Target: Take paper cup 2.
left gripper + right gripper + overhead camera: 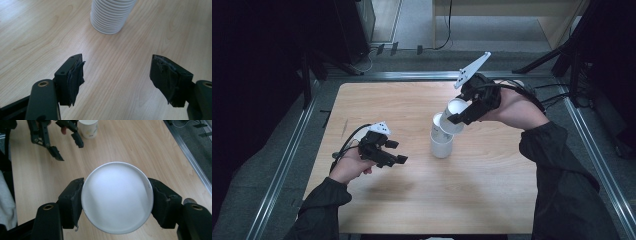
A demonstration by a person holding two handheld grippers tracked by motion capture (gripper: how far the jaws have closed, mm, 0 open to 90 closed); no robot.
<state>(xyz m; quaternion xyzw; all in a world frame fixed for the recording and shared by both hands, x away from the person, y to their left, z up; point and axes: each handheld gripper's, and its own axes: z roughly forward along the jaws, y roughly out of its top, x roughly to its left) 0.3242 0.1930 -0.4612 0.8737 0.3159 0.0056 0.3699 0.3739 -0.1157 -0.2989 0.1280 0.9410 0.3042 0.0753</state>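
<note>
Above table: right gripper (pixel 455 119) clamps white cup (pixel 455 108), lifted off cup stack (pixel 441 140).
Left gripper (pixel 397 152): jaws apart, empty (near stack).

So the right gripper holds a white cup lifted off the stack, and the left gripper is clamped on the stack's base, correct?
Not quite. The left gripper holds nothing: the left gripper view shows its jaws apart over bare table, short of the stack. The right gripper does hold the white cup.
</note>
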